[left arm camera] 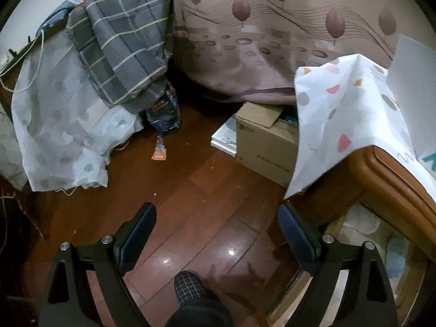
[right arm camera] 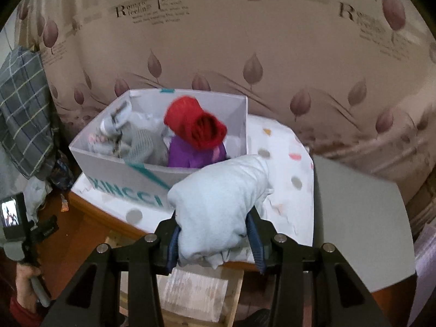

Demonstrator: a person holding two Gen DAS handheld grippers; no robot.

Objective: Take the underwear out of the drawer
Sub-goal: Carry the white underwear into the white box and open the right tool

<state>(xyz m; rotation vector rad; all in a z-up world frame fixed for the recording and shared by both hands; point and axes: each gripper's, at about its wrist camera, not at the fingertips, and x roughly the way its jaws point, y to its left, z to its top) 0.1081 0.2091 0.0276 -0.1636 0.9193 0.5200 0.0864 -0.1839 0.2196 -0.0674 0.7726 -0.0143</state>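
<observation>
Right wrist view shows the right gripper (right arm camera: 214,241) clamping pale blue underwear (right arm camera: 218,207) at six o'clock, lifted above the open drawer (right arm camera: 234,286), with only the set-down left, while the left gripper (left arm camera: 217,234) gapes wide and empty.

Pale blue folded underwear (right arm camera: 218,207) clamped between right gripper (right arm camera: 215,241) pads, in front of open grey cardboard box (right arm camera: 122,188). Inside box: red knitted hat (right arm camera: 194,125) right, grey socks (right arm camera: 130,139) left. Box on patterned white cloth (right arm camera: 283,169) atop wooden cabinet (left arm camera: 392,179).

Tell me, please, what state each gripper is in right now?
Left gripper: open, holding nothing, over the floor.
Right gripper: shut on the folded light-blue underwear.
</observation>
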